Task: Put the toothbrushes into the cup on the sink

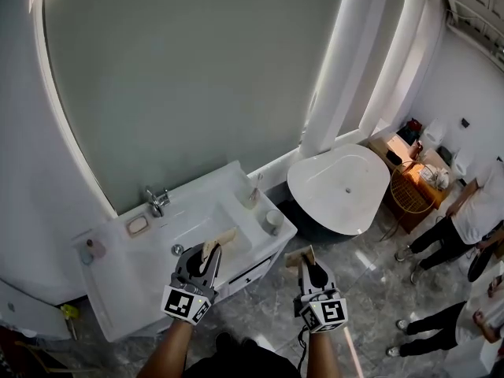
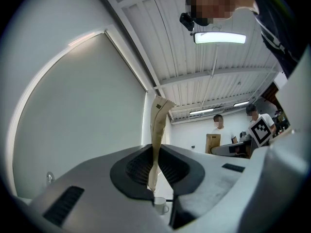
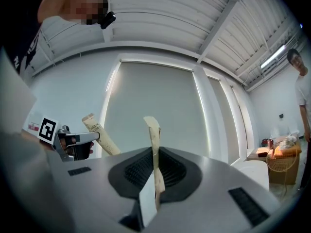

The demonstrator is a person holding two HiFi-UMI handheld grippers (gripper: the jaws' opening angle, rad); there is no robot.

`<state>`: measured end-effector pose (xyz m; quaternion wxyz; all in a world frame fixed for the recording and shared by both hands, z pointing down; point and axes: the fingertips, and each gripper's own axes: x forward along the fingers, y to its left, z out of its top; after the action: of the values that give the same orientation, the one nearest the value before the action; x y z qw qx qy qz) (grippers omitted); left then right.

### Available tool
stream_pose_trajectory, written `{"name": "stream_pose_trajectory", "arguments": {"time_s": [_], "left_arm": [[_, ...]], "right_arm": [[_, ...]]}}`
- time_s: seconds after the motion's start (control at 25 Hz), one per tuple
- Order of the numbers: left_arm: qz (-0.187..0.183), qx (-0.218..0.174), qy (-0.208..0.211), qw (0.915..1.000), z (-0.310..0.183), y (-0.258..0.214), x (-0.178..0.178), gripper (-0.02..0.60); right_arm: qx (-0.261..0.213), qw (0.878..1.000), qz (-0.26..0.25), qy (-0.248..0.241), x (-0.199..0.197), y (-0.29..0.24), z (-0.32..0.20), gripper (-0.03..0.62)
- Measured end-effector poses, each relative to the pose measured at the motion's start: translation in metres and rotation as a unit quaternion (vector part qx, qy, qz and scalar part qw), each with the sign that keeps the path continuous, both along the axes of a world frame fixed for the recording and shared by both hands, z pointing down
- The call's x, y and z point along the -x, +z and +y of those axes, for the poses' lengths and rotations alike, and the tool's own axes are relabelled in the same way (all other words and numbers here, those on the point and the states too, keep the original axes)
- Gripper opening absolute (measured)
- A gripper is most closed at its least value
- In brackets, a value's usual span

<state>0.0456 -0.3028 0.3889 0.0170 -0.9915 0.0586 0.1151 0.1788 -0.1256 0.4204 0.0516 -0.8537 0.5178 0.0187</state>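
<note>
**Both toothbrushes picked up, neither in the cup yet**

The left gripper (image 1: pixel 208 257) has its fingers (image 2: pixel 182 171) squeezed right down on a beige paper-wrapped toothbrush (image 2: pixel 156 130). It's pinched low on the wrapper, so most of the length sticks out past the tips, crimped end uppermost. Same deal on the other side: the right gripper (image 1: pixel 309 268) is clamped tight on a second beige paper-wrapped toothbrush (image 3: pixel 154 147), also held near one end. My guess is that's on purpose. A long free end is what you'd want for poking down into a cup without the fingers bumping the rim.

The target is a small white cup (image 1: pixel 273 220), standing upright on the white sink counter (image 1: pixel 118 290) at its right-hand end near the front edge. It's to the right of the basin and well apart from the chrome tap (image 1: pixel 157 201). I can't tell whether anything's in it, too small.

In the head view the left gripper hangs over the front of the basin, left of the cup. The right gripper is off the counter altogether, out over the grey floor. In the left gripper view the cup peeks out just below the fingers, so that one looks roughly aimed at it.

I'd call this the carry stage. Each brush probably needs tipping end-down over the cup next. The wrappers crease where they're pinched, so they might swivel. The cup also sits close to the edge, so a clumsy poke could knock it off.
</note>
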Motion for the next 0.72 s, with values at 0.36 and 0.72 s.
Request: {"name": "stream_pose_trajectory", "arguments": {"time_s": [0.36, 0.72], "left_arm": [[-0.006, 0.014, -0.026, 0.9996, -0.037, 0.012, -0.013, 0.052], [-0.010, 0.022, -0.037, 0.9990, -0.062, 0.019, -0.026, 0.052]], "right_arm": [[-0.007, 0.999, -0.009, -0.038, -0.021, 0.001, -0.057, 0.048], [0.005, 0.999, -0.002, -0.048, -0.043, 0.005, -0.088, 0.048]]}}
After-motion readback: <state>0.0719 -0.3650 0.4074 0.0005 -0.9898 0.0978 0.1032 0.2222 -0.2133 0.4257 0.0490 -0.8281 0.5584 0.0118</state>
